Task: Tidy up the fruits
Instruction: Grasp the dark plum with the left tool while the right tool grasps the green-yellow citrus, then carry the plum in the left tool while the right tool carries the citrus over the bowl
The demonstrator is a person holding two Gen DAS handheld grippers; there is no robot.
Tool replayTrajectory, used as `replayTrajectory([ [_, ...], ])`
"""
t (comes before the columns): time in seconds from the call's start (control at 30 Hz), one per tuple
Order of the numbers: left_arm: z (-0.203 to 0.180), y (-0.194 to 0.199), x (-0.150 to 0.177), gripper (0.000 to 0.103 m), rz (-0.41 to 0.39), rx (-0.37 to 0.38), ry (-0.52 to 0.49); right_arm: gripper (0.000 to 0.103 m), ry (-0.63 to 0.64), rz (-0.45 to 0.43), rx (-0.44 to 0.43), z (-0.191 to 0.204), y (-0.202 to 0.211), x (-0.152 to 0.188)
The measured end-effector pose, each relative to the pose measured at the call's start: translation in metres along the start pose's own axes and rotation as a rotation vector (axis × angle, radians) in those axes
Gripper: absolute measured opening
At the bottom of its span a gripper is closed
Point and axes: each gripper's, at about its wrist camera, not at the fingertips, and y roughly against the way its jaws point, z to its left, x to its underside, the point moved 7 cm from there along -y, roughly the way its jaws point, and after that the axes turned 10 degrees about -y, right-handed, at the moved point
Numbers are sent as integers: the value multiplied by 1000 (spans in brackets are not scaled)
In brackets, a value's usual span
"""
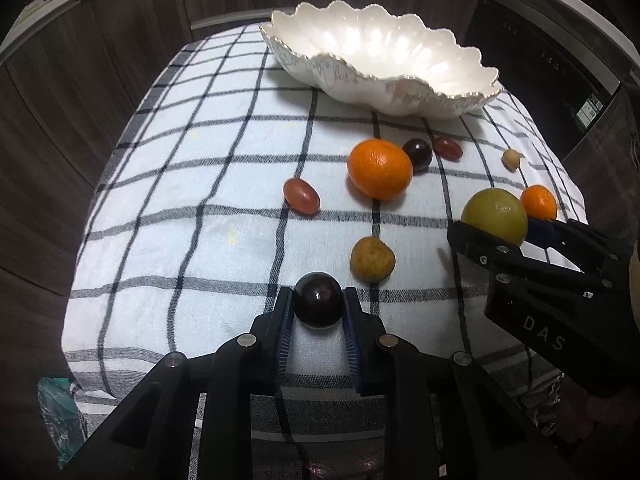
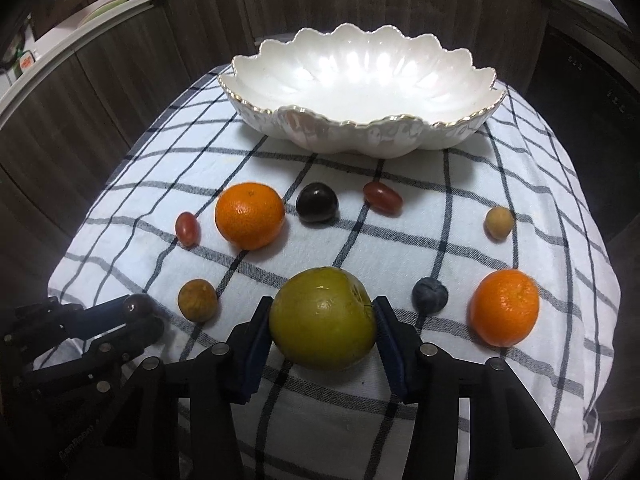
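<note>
Left claw (image 1: 319, 307) is closed on a dark round plum (image 1: 318, 299), pads pressing it from both sides, plum resting low on the checked cloth (image 1: 200, 184) at the near edge of the desk. Right claw (image 2: 323, 326) is clamped on the big green-yellow fruit (image 2: 323, 322), blue pads touching its left & right flanks; the fruit sits on the cloth, near-centre in the right wrist view.

Rest of the fruit lies loose on the cloth, btwn the claws and the bowl. The white scalloped bowl (image 2: 360, 120) w/ gold rim stands at the far side, nothing inside it.

Far row, left to right in the right wrist view: red grape (image 2: 187, 229), large orange (image 2: 249, 215), second dark plum (image 2: 317, 202), another red grape (image 2: 382, 198), small tan fruit (image 2: 499, 223).

Near row: brownish-yellow fruit (image 2: 198, 300) just right of the left claw, small blue-grey fruit (image 2: 429, 294) just right of the right claw, and a smaller orange (image 2: 505, 307) further right, near the cloth's right edge.

Behind the desk, dark wood-grain cabinet fronts (image 2: 120, 72).
</note>
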Motion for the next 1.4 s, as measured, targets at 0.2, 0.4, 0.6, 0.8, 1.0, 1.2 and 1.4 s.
replayTrajectory([
  [0.2,1,9,-7,25,-26,-20,-5,50,-7,-25,-1,-3,12,-6],
  [0.4,-1,15,-15,25,-58,-22,-27,50,-27,-46,15,-10,22,-13],
  [0.6,-3,16,-24,25,-69,-26,-45,50,-35,-59,31,-16,27,-20],
  [0.8,-5,18,-36,25,-82,-13,-54,50,-33,-88,43,-18,36,-30],
  [1.0,-7,25,-61,25,-120,5,-54,50,-56,-122,43,-24,44,-49],
  [1.2,-8,29,-93,25,-161,6,-60,50,-74,-179,60,-32,53,-81],
  [1.4,-5,25,-127,25,-178,12,-59,50,-100,-224,74,-47,55,-118],
])
